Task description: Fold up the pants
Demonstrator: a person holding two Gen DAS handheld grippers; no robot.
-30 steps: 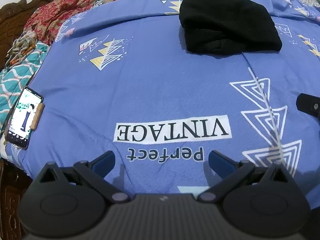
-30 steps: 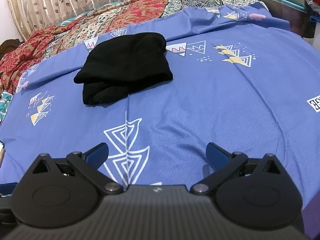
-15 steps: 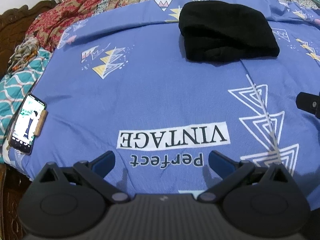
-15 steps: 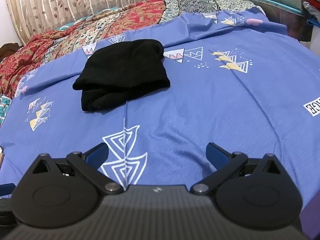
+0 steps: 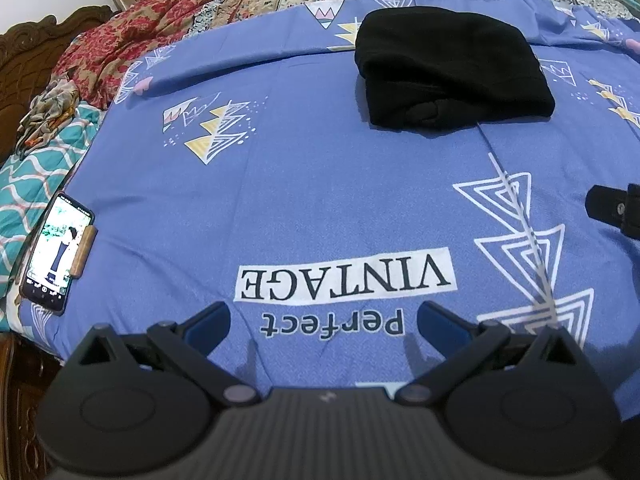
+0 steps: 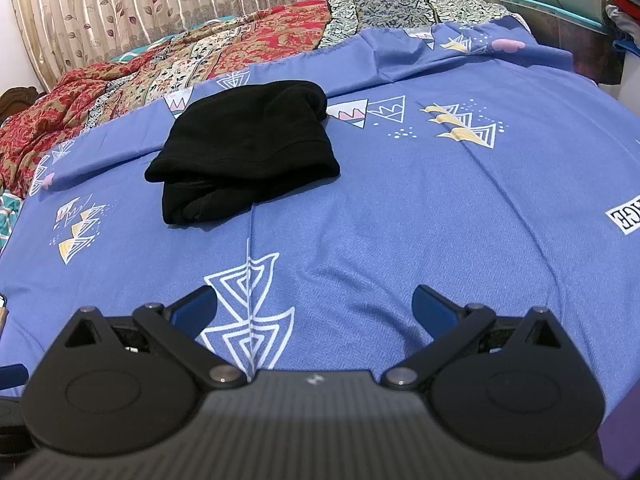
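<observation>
1. The black pants (image 5: 452,68) lay folded into a compact bundle on the far half of the bed, resting on a blue sheet (image 5: 320,184). The top layer was smooth, and thicker rolled folds showed along the near edge.
2. In the right wrist view the same pants (image 6: 248,144) sat left of centre, well beyond the tool tips, with nothing touching them.
3. The sheet was printed with white and yellow triangle patterns and carried the words "Perfect VINTAGE" (image 5: 344,280), upside down to the left camera.
4. The left tool (image 5: 324,320) hovered low over the near part of the sheet, its two blue-tipped fingers spread wide apart and gripping nothing.
5. The right tool (image 6: 316,308) was likewise spread wide and empty, above a white triangle motif (image 6: 248,320) on the sheet.
6. A black part of the right tool showed at the right edge of the left view.
7. A phone (image 5: 56,252) with its screen lit lay at the left edge of the bed, well apart from the pants.
8. Beyond the sheet lay a red floral bedspread (image 6: 248,48), and behind it hung a beige leaf-patterned curtain (image 6: 160,0).
9. A dark carved wooden headboard (image 5: 28,60) stood at the far left.
</observation>
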